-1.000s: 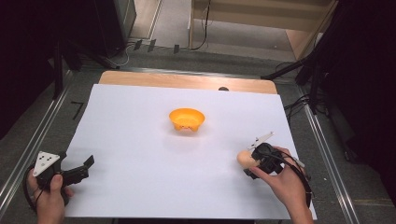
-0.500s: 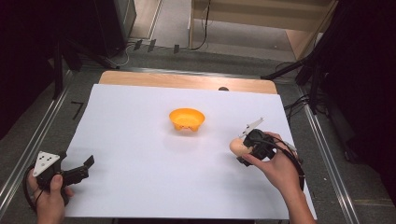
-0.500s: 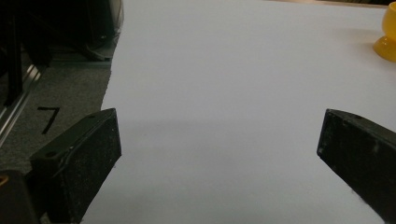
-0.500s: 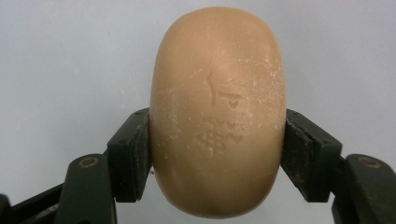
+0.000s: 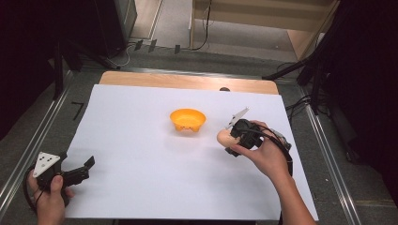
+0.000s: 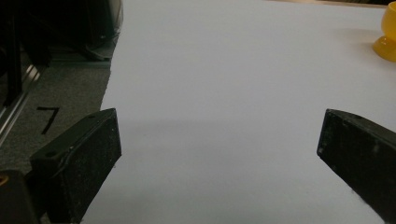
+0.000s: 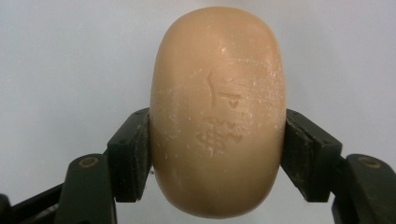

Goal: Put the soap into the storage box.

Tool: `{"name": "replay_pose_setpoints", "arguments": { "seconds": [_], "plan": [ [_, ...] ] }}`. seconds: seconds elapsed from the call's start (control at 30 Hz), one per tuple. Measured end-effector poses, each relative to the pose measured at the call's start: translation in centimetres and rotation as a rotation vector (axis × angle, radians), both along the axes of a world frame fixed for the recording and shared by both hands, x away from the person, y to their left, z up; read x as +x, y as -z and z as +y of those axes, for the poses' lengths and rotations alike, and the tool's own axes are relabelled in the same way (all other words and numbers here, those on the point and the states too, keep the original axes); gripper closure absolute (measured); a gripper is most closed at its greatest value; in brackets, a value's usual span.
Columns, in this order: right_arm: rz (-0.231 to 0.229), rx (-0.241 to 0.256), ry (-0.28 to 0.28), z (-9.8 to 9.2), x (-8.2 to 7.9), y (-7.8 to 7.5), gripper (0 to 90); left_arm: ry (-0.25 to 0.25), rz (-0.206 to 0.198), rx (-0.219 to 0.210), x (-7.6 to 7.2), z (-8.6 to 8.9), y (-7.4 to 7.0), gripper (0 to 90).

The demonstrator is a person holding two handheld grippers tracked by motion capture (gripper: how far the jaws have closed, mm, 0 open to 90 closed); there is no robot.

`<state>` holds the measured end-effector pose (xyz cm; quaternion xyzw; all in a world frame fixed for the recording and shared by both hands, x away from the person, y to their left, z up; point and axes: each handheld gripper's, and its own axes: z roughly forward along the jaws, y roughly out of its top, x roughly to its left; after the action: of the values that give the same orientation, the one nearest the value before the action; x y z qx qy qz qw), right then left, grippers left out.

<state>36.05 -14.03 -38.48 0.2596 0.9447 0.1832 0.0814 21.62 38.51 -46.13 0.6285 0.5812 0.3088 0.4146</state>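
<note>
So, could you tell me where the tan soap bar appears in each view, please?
High view: the soap bar sits right of centre, beside the orange bowl, in the right gripper.
Left gripper view: not in it.
Right gripper view: the bar is central, clamped between the jaws.
Shared landmark: the white sheet.

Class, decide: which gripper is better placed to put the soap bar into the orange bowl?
Right. The right gripper already clamps the soap bar beside the orange bowl; the left gripper waits open, far away.

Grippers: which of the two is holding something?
The right gripper: its jaws squeeze a tan soap bar near the orange bowl. The left gripper is open with nothing between its jaws.
</note>
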Motion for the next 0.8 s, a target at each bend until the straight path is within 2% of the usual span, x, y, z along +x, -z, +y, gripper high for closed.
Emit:
{"name": "replay_pose_setpoints", "arguments": {
  "seconds": [0.27,0.37,0.8],
  "plan": [
    [-0.041,0.004,-0.074,1.5,1.4,-0.2,33.9,0.001,0.0,-0.002,0.0,0.0,0.0,0.4],
    [-0.038,0.006,-0.09,2.2,1.8,-0.3,33.9,0.0,0.0,-0.002,0.0,0.0,0.0,0.5],
    [-0.077,0.014,-0.186,4.5,3.6,-1.5,33.8,0.001,0.0,-0.002,0.0,0.0,0.0,0.5]
  ]
}}
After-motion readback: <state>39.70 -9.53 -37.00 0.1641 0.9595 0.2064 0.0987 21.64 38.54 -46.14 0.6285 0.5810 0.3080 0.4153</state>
